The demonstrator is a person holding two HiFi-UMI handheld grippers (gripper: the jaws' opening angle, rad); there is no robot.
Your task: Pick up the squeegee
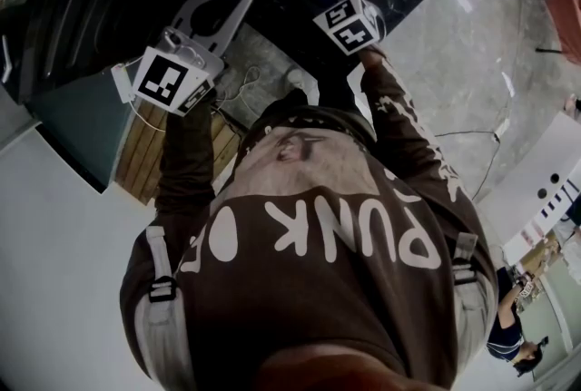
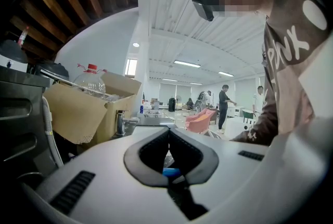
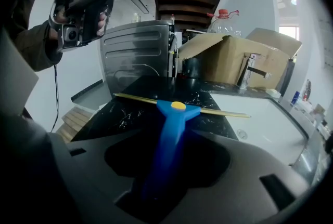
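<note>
The cardboard box (image 3: 244,59) is standing open at the back of the black marbled desk (image 3: 130,108), and a clear bottle (image 3: 223,20) with a red cap is rising out of its top; how deep the bottle is sitting in the box cannot be told. To the right of the box a white sink (image 3: 276,119) is lying sunk into the desk, with a chrome tap (image 3: 248,69) standing at its back edge and its drain showing in the bottom. A grey ribbed appliance (image 3: 138,54) is standing to the left of the box.

White letters on the person's brown shirt (image 1: 363,235) are reading "PUNK", upside down in the head view; more letters are following on either side, but folds are hiding them. Each tool's cube is carrying black-and-white square markers.

The squeegee (image 3: 174,119) is lying with its blue handle running straight back between the jaws of the right tool (image 3: 174,147). Those jaws are standing narrow, the dark pads sitting against both sides of the handle. The yellow blade is stretching crosswise over the desk just ahead of the jaws, near the sink's edge; whether it is touching the desk cannot be told.

The left tool (image 2: 167,140) is being held up well away from the squeegee, its jaws pressed together with nothing gripped.
</note>
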